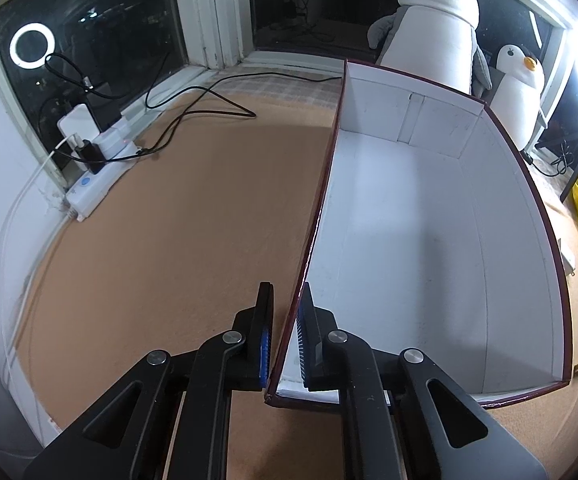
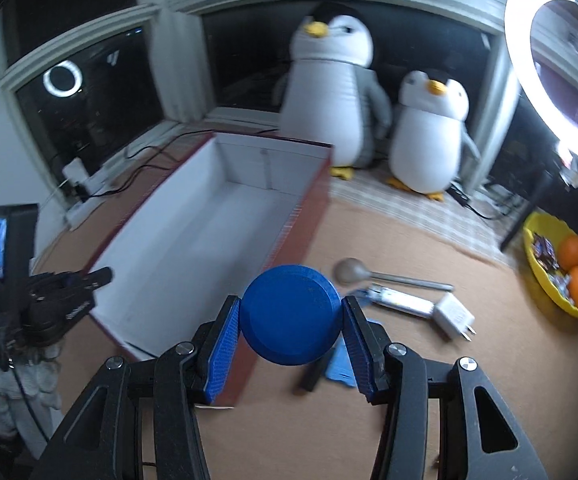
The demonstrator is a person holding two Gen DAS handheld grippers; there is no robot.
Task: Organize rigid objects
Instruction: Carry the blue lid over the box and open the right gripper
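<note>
A long empty box with white inside and dark red outside lies on the brown table. My left gripper is shut on the box's left wall near its front corner. In the right wrist view the box lies ahead to the left, with the left gripper at its near left corner. My right gripper is shut on a round blue lid, held above the box's near right corner. A spoon, a white tube, a white charger and a light blue piece lie on the table to the right.
Two plush penguins stand behind the box by the window. A yellow bowl with oranges sits at the right. A power strip with black cables lies at the left by the window. A ring light stands upper right.
</note>
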